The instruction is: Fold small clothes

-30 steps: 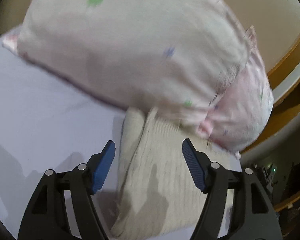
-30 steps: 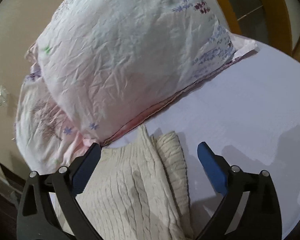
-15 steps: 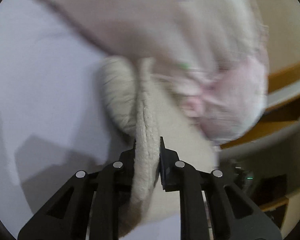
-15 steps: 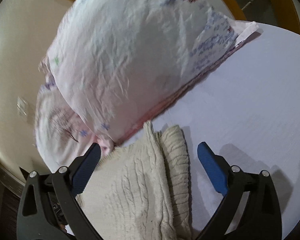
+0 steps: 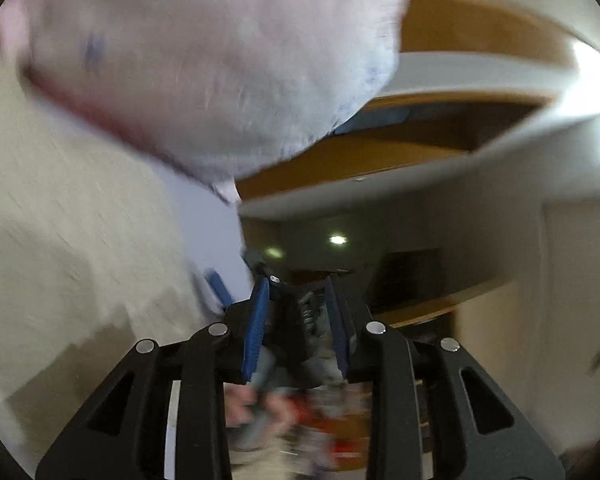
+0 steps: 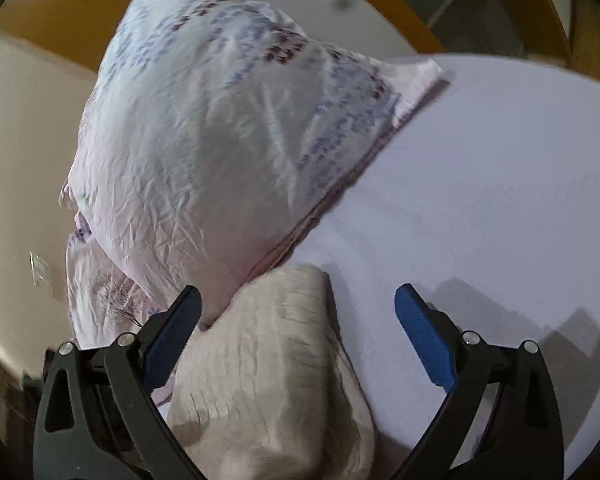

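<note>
On the pale lilac sheet (image 6: 480, 184), just in front of our right gripper (image 6: 298, 320), we see the cream knitted garment (image 6: 268, 364) lying bunched, its far edge tucked against a big floral pillow (image 6: 220, 128). Our right tongs are spread wide, one finger on each side of the knit and gripping nothing. Our left gripper (image 5: 296, 316) has its blue pads set apart with no cloth between them. Its view is blurred, with the garment (image 5: 72, 240) to its left under the pillow (image 5: 204, 60), and a wooden frame (image 5: 440, 88) beyond.
</note>
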### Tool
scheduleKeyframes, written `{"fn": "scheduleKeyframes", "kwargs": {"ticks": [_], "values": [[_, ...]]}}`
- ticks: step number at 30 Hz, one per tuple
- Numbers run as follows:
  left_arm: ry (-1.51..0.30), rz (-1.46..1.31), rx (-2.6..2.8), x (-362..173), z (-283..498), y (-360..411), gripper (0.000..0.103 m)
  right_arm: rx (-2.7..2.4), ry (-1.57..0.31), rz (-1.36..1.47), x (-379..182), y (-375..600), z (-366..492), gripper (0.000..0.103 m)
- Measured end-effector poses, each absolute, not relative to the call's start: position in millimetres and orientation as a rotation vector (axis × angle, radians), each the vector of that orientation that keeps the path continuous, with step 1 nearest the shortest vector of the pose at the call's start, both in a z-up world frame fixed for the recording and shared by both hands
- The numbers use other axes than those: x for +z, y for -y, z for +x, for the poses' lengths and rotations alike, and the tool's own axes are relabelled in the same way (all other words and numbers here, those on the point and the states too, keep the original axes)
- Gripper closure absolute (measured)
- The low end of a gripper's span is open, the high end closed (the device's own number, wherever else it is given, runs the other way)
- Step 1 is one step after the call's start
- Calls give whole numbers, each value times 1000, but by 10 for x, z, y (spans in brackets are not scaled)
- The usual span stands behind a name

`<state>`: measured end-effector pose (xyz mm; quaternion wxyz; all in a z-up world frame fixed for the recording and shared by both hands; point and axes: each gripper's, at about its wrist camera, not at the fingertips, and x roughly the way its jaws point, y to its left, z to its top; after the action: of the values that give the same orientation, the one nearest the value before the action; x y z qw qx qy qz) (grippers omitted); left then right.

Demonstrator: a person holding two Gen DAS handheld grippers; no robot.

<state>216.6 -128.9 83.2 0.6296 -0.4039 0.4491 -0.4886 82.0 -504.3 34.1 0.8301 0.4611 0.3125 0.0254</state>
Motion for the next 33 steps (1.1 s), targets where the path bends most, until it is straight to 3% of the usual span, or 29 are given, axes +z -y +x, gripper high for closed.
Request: {"fn": "scheduleKeyframes", "kwargs": {"ticks": [2,6,11,14,16,17,18,20,22,30,31,33], "values": [[-976,-782,-974,959,2095,969,47,121,-708,985,362,5022,859,4],[-966,-489,-697,903,1995,564,41,230,-929,903,318,4850,1080,3],[-1113,-482,-646,446,2020,660,40,259,-1075,825,223,4654,1248,4],[-1098,-472,-650,388,1969,792,28,315,-1099,823,199,4580,1281,13],[-1059,-454,-633,394,1923,872,25,344,-1099,835,153,4539,1273,41],[-1046,-462,-632,371,1910,895,27,366,-1119,864,91,4513,1281,57],[-1043,-472,-636,340,1895,906,30,374,-1112,898,48,4488,1263,61],[-1026,-475,-651,314,1890,857,55,383,-1073,914,65,4426,1207,66],[-1019,-519,-699,307,1891,681,65,443,-1024,932,135,4266,1160,68],[-873,-470,-526,529,1625,-493,64,629,-1071,666,343,2951,1332,69],[-871,-443,-493,526,1653,-539,62,609,-1084,637,302,2824,1366,66],[-872,-394,-440,499,1703,-568,61,457,-1088,524,302,2679,1395,48]]}}
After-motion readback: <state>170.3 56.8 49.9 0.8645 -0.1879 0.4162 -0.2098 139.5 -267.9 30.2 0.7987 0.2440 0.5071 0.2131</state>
